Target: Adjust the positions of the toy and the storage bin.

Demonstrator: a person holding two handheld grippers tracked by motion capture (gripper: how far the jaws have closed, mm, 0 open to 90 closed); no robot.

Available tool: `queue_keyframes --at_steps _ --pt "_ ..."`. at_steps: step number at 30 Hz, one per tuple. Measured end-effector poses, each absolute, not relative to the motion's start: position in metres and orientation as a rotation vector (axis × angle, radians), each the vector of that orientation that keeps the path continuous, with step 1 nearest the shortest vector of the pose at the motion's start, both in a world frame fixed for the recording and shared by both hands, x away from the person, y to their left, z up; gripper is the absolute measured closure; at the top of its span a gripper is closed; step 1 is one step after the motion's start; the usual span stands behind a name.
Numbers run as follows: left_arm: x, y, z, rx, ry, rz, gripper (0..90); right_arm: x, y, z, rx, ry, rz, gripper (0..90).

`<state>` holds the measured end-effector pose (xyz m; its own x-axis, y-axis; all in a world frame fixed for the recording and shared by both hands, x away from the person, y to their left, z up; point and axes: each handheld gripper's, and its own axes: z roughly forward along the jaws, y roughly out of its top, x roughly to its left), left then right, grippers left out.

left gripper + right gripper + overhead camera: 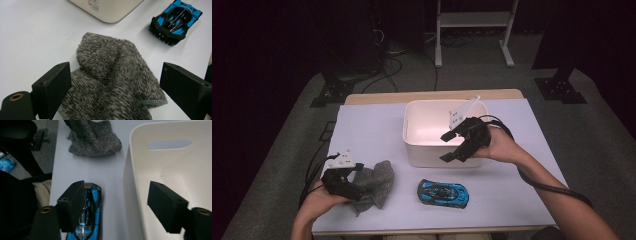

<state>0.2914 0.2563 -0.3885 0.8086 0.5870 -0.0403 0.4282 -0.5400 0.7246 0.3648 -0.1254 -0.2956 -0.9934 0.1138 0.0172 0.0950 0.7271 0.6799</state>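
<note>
Worktop (362,130) here is a pale lavender sheet over a wooden board, whose bare edge peeks out at the far side. Around it is grey carpet, the room behind is pretty dark, with cables on the floor, black stand feet at both far corners and a white frame (474,30) at the back.

On it sits a white bin (432,150) toward the far middle, a blue toy car (443,192) just in front of it, and a grey cloth (379,182) bunched up near the front left.

Left claw (343,186) hangs right over the cloth with its jaws wide apart, the cloth lying between them but not pinched. Right claw (452,146) is up over the bin's near right rim, jaws spread and holding nothing.
</note>
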Motion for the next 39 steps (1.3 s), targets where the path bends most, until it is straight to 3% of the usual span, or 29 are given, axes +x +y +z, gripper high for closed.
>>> queue_keyframes --at_steps 6,13,26,39 --pt "0.291 0.256 -0.390 2.222 0.744 0.262 9.1 0.336 -0.135 -0.299 0.130 2.862 1.185 21.8" --pt "0.291 0.254 -0.391 2.229 0.733 0.257 9.1 0.315 -0.138 -0.326 0.131 2.870 1.186 21.0" --pt "0.291 0.253 -0.393 2.226 0.731 0.248 9.0 0.313 -0.118 -0.389 0.107 2.971 1.108 18.1" --pt "0.291 0.254 -0.392 2.225 0.731 0.254 9.0 0.317 -0.108 -0.421 0.139 2.976 1.077 14.6"
